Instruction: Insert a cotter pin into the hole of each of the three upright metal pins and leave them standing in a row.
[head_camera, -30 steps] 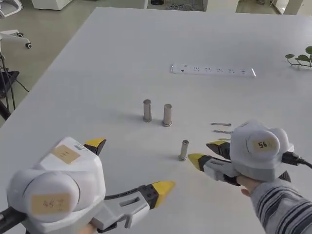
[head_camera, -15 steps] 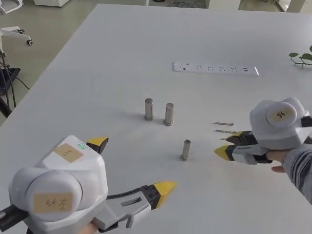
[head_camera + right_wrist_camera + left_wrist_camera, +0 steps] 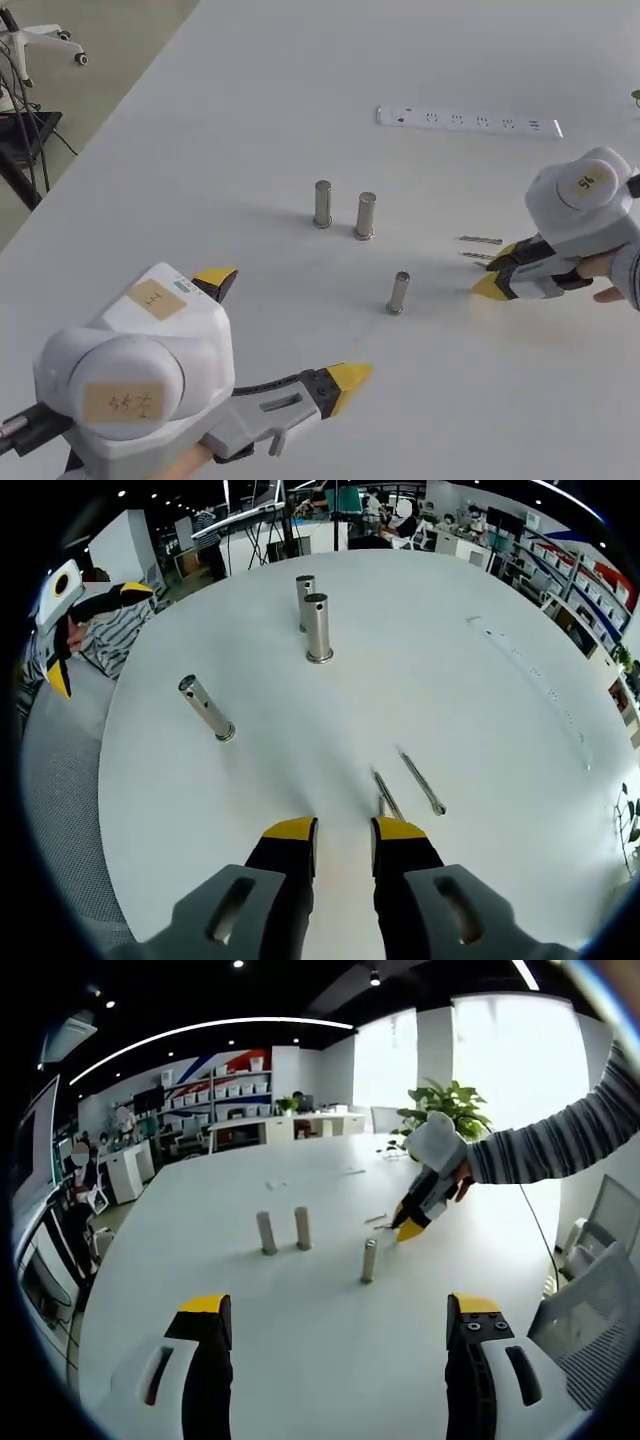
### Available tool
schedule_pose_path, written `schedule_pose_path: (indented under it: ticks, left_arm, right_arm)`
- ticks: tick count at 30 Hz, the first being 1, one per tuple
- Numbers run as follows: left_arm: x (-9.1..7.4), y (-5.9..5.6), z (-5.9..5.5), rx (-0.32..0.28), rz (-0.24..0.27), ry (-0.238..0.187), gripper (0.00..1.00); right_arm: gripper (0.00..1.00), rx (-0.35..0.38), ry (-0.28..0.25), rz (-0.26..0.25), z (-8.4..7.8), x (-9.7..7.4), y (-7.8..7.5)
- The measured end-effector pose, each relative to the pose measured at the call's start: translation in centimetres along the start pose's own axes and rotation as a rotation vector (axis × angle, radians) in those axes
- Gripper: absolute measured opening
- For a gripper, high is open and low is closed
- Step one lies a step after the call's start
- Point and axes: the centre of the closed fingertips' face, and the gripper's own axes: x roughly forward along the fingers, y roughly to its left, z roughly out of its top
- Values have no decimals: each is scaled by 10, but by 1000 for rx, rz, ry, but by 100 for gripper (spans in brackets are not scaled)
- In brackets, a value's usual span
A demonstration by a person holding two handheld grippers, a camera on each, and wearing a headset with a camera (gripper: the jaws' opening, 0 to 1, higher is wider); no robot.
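Three upright metal pins stand on the white table: two close together (image 3: 322,203) (image 3: 366,215) and one nearer (image 3: 399,292). In the right gripper view they are the pair (image 3: 317,626) (image 3: 304,598) and the single pin (image 3: 206,707). Thin cotter pins (image 3: 480,239) (image 3: 475,256) lie flat right of the metal pins. My right gripper (image 3: 492,270) hovers at their right ends, jaws narrowly open, with the cotter pins (image 3: 421,781) (image 3: 387,794) just ahead of its tips (image 3: 344,830). My left gripper (image 3: 283,330) is wide open and empty, near the front edge; its own view shows its jaws (image 3: 338,1310).
A white power strip (image 3: 468,121) lies at the far side of the table (image 3: 250,120). The table's left edge drops to the floor with chair legs and cables (image 3: 30,60). A potted plant (image 3: 440,1100) stands beyond the table.
My right gripper has moved right and away from the near metal pin, over to the cotter pins. The left gripper has stayed put; the head camera has shifted.
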Motion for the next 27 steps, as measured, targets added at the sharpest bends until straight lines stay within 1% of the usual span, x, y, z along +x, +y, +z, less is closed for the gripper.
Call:
schedule_pose_path:
  ticks: [1, 5, 8, 12, 14, 15, 16, 20, 21, 23, 25, 27]
  left_arm:
    - [0, 0, -1, 0, 1, 2, 87]
    - [2, 1, -2, -2, 4, 6, 87]
    - [3, 2, -3, -1, 6, 10, 87]
    - [4, 2, -3, -4, 8, 9, 86]
    - [4, 3, -3, -4, 7, 10, 86]
    - [5, 3, -3, -5, 7, 9, 86]
    - [5, 3, -3, -6, 6, 9, 86]
    - [5, 4, -3, -4, 7, 9, 86]
    - [5, 5, -3, -6, 9, 9, 86]
    - [5, 6, -4, -7, 12, 10, 86]
    - [5, 7, -4, -9, 15, 12, 86]
    - [5, 8, -5, -9, 17, 13, 85]
  right_arm:
    - [16, -11, 5, -5, 0, 0, -2]
    - [15, -30, 1, 12, 3, -2, -4]
    - [15, -42, 2, 8, 4, -4, -9]
    - [14, -22, 0, 9, 3, -5, -15]
    - [13, 3, -9, 19, 3, -6, -16]
    - [13, 4, -7, 20, 3, -5, -17]
    - [13, 2, 1, 12, 1, -5, -19]
    - [11, 16, 27, 14, -5, -2, -22]
    - [10, 1, 27, 13, -5, -3, -23]
    - [7, 10, 36, 10, -6, -6, -24]
    - [6, -6, 51, 7, -8, -7, -24]
    - [6, -41, 65, 4, -9, -9, -26]
